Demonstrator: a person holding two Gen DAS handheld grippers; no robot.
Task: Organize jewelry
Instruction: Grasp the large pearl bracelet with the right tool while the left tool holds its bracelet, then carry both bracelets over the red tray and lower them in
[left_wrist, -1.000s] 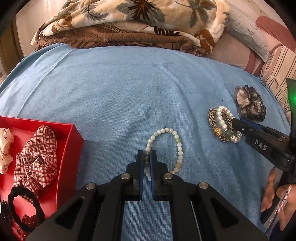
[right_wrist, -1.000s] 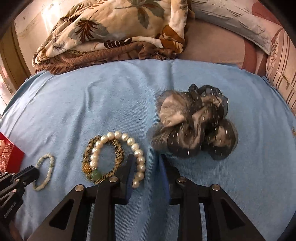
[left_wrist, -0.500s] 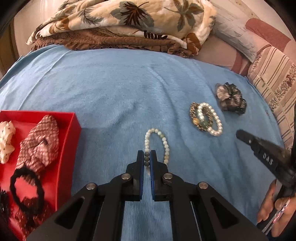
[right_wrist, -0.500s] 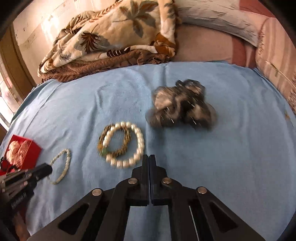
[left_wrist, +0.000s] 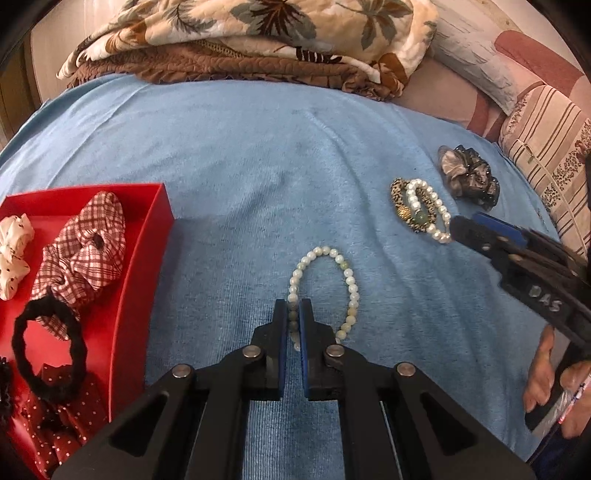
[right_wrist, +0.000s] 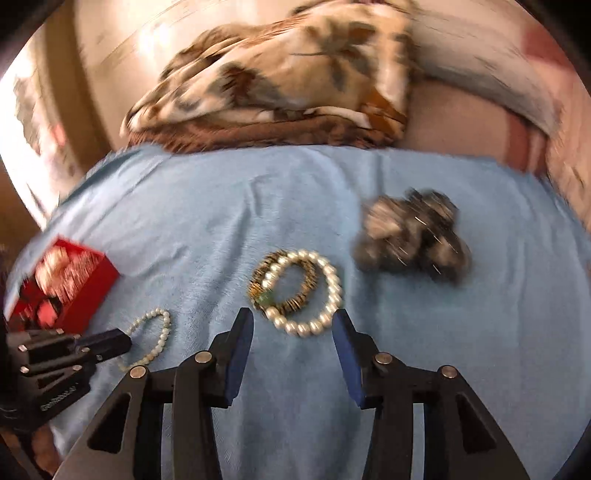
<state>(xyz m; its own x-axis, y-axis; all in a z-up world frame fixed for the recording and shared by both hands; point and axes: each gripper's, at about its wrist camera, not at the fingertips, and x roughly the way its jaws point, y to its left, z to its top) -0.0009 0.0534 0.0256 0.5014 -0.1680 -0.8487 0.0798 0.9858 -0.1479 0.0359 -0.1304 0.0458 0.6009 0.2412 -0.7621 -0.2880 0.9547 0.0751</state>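
The left gripper (left_wrist: 293, 314) pinches one side of the small pale-green beaded bracelet (left_wrist: 325, 291), which lies on the blue bed cover (left_wrist: 240, 166) beside the red open box (left_wrist: 147, 236). It looks light, limp and slippery — a grip across the strand suits it. The right gripper (right_wrist: 293, 332) is spreading just short of the large white pearl bracelet (right_wrist: 314, 291) — nothing between its jaws.

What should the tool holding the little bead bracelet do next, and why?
Probably lift the bead bracelet and carry it left to the red box. The left tool is already shut on its beads, but most of the loop lies on the blue cloth, and the box already holds hair ties.
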